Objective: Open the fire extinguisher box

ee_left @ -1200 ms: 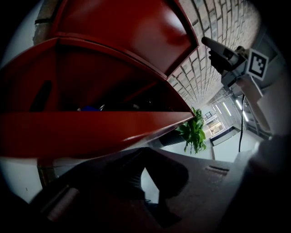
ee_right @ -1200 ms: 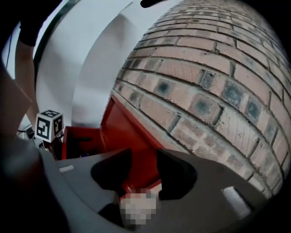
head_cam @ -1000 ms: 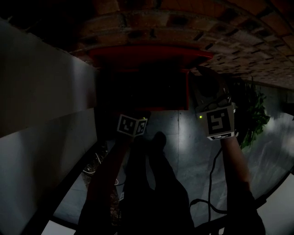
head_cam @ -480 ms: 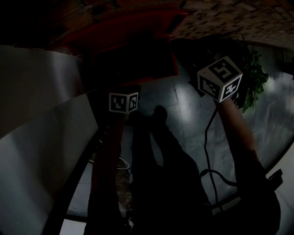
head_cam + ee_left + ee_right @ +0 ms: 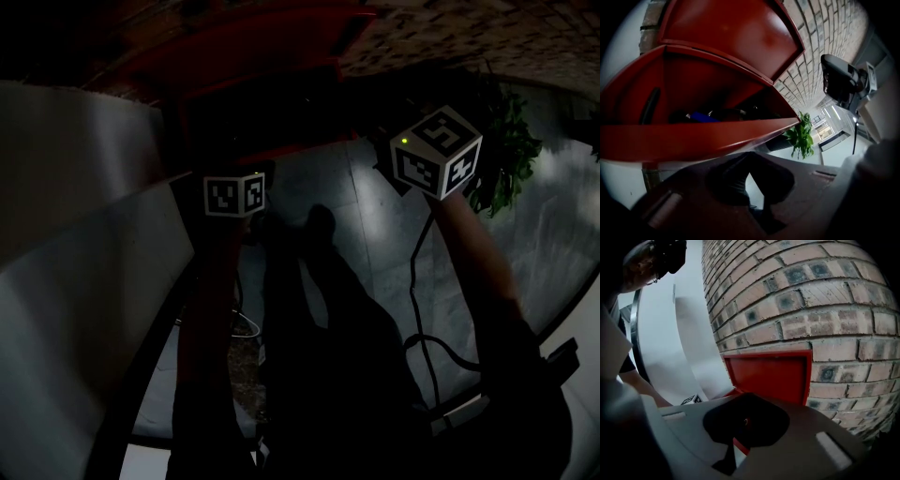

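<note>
The red fire extinguisher box [image 5: 693, 140] stands open at the foot of a brick wall [image 5: 811, 301]. Its lid [image 5: 736, 33] is raised and leans back against the bricks, also seen as the lid [image 5: 773, 376] in the right gripper view. Dark items and something blue [image 5: 701, 116] lie inside. My left gripper [image 5: 752, 180] hangs just in front of the box's front wall, pads together and empty. My right gripper [image 5: 745, 425] is shut on nothing, held off the box and facing the raised lid. The head view is very dark; both marker cubes [image 5: 234, 194] [image 5: 436, 150] show below the box [image 5: 262, 56].
A green potted plant [image 5: 511, 159] stands to the right of the box by the wall. A pale grey panel [image 5: 75, 234] runs along the left. A cable [image 5: 417, 281] trails from the right gripper over the grey floor. The person's legs fill the lower middle.
The right gripper has left the box's right corner and now sits higher and turned. The left gripper has edged left and up. The box has shifted toward the upper left of the view.
</note>
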Available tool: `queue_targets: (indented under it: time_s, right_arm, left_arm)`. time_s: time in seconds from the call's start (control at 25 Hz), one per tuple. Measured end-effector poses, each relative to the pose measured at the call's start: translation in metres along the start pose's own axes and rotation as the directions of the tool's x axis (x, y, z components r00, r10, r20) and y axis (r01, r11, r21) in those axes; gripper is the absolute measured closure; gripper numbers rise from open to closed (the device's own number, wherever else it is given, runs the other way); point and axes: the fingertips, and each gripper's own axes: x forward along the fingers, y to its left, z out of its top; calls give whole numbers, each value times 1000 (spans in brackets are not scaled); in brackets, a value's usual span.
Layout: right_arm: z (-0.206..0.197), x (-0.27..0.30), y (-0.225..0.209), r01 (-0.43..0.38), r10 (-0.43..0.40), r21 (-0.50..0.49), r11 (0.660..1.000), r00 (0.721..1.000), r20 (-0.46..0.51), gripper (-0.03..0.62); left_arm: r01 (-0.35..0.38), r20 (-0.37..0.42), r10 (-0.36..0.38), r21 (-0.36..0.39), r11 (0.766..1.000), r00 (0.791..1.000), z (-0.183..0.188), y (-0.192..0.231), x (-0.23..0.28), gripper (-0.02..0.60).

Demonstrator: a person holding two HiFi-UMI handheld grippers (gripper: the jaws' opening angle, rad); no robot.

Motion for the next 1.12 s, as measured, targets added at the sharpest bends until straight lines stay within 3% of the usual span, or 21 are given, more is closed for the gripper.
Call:
queue_targets:
  time_s: [0.36,0.64,1.12]
  right_arm:
    - [1,5,19,-70,69,28,997,997,23,592]
    - [19,3,43,-127,127,-9,992,991,47,592]
    - [25,-8,57,-139,143,-68,988,988,63,592]
  left_arm:
    - [-11,1,11,-5,1000,1000,-5,6,-5,583]
    - [-17,3,17,16,1000,1000,-5,10,-9,583]
    - [-35,3,35,26,999,999,-5,10,-14,583]
